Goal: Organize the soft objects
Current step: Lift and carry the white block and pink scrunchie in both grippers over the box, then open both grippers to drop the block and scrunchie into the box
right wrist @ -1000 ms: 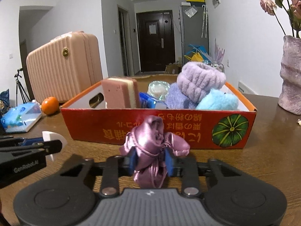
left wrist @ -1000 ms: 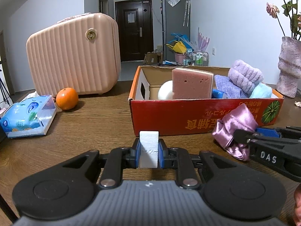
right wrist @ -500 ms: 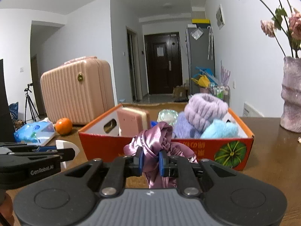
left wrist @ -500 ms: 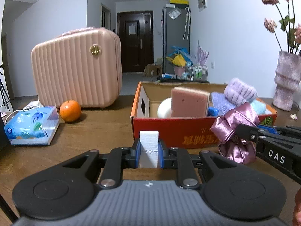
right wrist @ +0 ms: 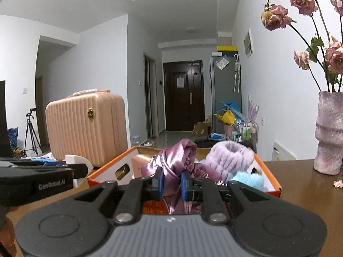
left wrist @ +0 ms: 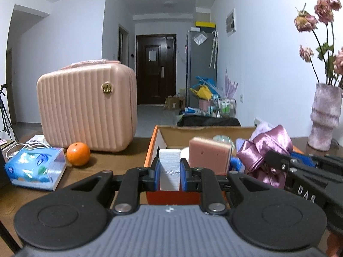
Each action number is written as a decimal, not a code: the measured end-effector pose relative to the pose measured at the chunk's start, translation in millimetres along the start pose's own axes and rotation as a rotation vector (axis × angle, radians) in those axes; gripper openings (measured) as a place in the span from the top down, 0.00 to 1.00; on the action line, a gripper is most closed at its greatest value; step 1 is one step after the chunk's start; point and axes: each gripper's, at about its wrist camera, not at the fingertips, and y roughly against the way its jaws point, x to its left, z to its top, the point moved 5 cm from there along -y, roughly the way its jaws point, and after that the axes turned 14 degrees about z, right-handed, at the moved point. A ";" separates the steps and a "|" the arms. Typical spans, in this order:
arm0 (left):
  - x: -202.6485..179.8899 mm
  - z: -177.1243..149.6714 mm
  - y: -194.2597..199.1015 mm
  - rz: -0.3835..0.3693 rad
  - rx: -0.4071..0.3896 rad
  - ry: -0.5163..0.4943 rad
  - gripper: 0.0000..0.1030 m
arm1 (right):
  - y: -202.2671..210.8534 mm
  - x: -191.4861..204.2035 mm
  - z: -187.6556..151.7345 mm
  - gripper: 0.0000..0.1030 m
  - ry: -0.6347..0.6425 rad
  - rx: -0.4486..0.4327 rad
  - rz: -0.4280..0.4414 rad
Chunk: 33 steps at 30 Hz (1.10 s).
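Left gripper is clamped on a white foam block. Right gripper is clamped on a purple satin scrunchie. Both are near the orange box.

orange left of box, suitcase behind

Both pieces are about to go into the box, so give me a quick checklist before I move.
1. Left gripper shut on white foam block: ok.
2. Right gripper shut on purple satin scrunchie: ok.
3. Both pieces above the cardboard box rim: ok.
4. Free space in the box for both: cannot tell.
5. Vase standing apart from the box: ok.
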 end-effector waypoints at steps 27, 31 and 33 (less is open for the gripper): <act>-58.3 57.6 -106.7 0.002 -0.026 0.088 0.81 | -102.5 -48.8 31.2 0.85 0.077 -0.045 -0.027; -62.2 53.3 -118.6 0.006 0.003 0.072 0.81 | -114.5 -55.1 30.3 0.84 0.071 -0.018 -0.019; -61.7 51.2 -124.0 0.009 0.024 0.071 0.75 | -116.8 -57.5 29.2 0.80 0.062 -0.003 -0.017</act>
